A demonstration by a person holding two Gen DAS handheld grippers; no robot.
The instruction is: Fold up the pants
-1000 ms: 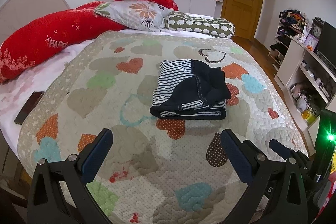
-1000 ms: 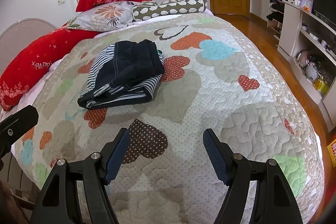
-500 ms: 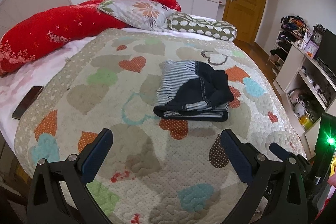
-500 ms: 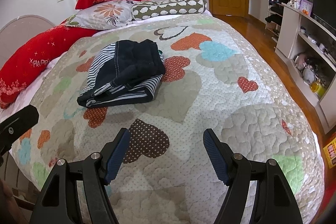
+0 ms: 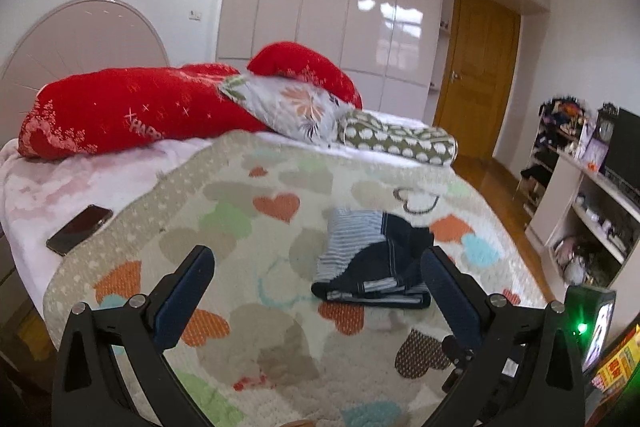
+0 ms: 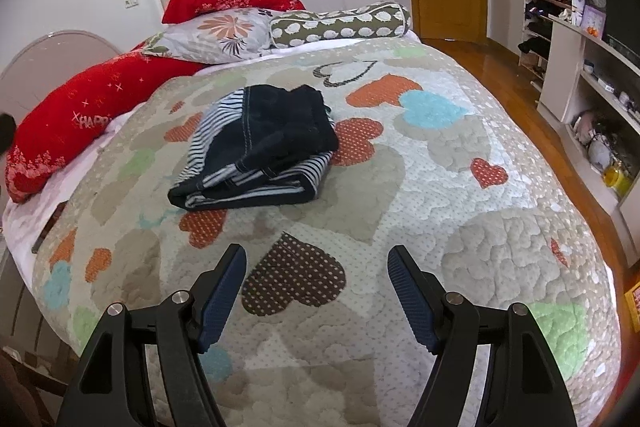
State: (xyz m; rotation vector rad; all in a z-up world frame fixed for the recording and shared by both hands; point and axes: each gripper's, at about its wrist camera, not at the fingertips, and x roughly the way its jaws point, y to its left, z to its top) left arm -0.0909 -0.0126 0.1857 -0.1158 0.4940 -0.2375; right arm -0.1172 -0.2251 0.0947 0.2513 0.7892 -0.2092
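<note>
Both claws, left (image 5: 316, 279) and right (image 6: 316, 279), gape wide and empty over the quilt (image 6: 440, 155); folded pants (image 6: 260, 151) lie ahead at eleven o'clock of the right, nothing between; pillows (image 6: 224, 31) beyond.

Beyond the claw lies a heart-patterned quilt (image 6: 460, 187); farther off, red pillows (image 6: 80, 107), a floral pillow (image 6: 224, 35) and a spotted bolster (image 6: 340, 23). A phone (image 5: 80, 229) lies far left.
</note>
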